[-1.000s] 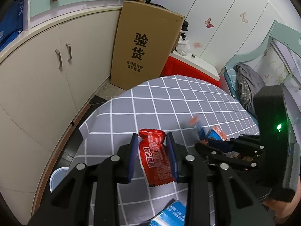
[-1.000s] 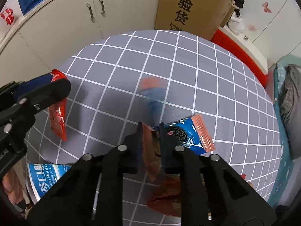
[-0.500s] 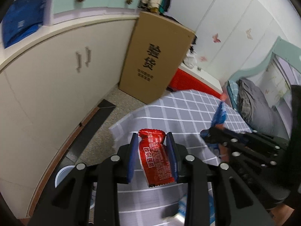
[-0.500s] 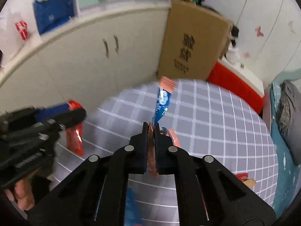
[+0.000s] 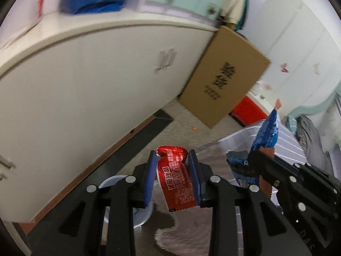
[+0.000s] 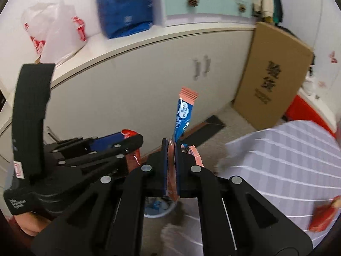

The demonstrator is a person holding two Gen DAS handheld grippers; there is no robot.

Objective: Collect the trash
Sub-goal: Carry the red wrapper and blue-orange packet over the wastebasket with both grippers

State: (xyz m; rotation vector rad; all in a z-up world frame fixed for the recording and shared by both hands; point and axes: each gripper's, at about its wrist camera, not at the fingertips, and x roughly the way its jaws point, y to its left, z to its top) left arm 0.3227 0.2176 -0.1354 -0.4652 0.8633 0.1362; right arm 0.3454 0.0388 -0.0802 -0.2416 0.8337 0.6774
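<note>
1. Left wrist view, lower left: a pale bin (image 5: 119, 183) stands on the floor, mostly hidden behind the left claw.
2. Lower centre: the left claw (image 5: 172, 179) is clamped on a red wrapper (image 5: 178, 183), which stands upright between its blue pads (image 5: 149, 181).
3. Right of it: the right claw (image 5: 259, 162) reaches in from the right edge, pinching a blue wrapper (image 5: 266, 134) that sticks upward.
4. Far right: the checked desk (image 5: 285, 136) edge lies behind that claw.
5. Right wrist view, left: the left claw (image 6: 136, 143) shows side-on, with the red wrapper (image 6: 133, 160) hanging from it.
6. Centre: the right claw (image 6: 171, 164) is pressed together on the blue wrapper (image 6: 183, 113), above the bin (image 6: 157, 209).
7. Lower right: another red packet (image 6: 324, 217) lies blurred on the desk (image 6: 287, 160).
</note>
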